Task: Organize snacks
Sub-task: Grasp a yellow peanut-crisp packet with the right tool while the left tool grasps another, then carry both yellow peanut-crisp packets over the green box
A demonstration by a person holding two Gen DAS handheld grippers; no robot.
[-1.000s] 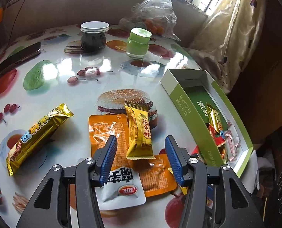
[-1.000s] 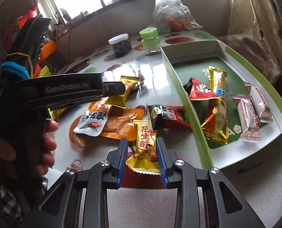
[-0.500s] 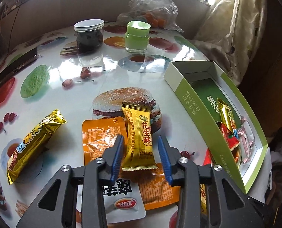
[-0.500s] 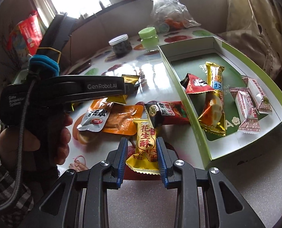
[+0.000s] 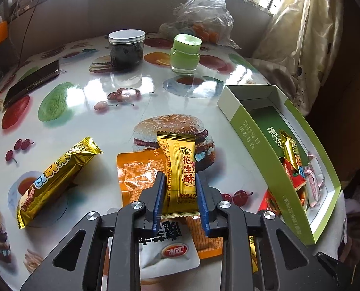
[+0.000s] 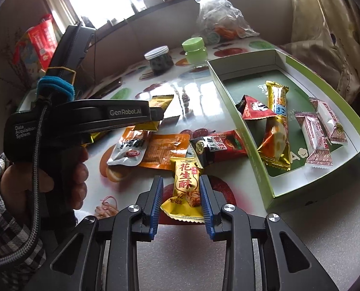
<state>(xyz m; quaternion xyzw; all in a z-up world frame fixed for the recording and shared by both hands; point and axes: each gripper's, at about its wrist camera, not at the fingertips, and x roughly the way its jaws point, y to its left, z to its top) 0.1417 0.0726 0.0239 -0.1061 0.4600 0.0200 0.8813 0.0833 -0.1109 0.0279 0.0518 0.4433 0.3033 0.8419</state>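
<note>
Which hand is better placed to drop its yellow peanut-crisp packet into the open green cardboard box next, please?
Right. Its tool grips a yellow peanut-crisp packet beside the open green cardboard box; the left tool has just been closing on another such packet, seemingly farther away.

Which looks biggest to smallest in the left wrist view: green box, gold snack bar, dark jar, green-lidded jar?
1. green box
2. gold snack bar
3. dark jar and green-lidded jar: alike, both far from the camera, unsure.
</note>
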